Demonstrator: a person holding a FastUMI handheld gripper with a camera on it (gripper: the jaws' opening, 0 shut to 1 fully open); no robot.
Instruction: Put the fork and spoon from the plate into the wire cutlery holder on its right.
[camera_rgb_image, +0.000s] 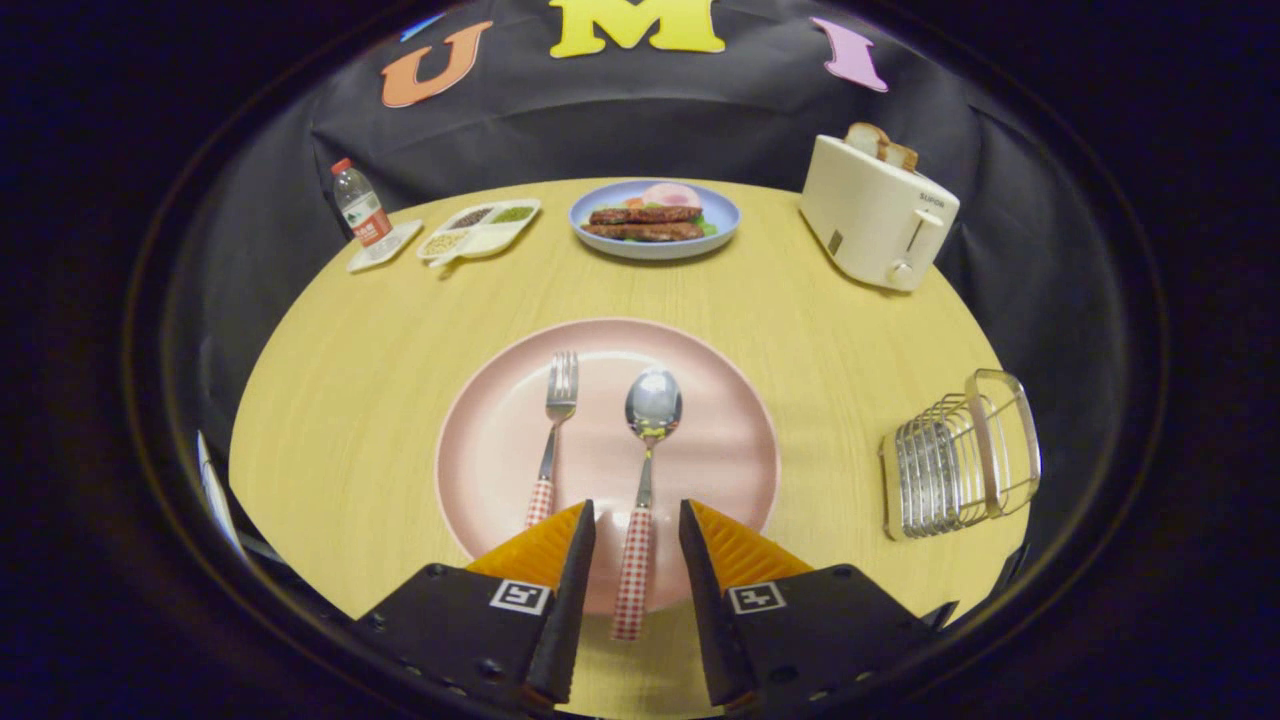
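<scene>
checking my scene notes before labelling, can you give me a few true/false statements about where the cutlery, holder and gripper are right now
1. The spoon and fork both lie on the pink plate. True.
2. The gripper is shut on the fork. False: it is open, with the spoon's checked handle between its fingers, not pressed.
3. The wire holder already holds the spoon. False: it holds no cutlery.
4. The fork lies left of the spoon. True.
5. The toaster has bread in it. True.
</scene>
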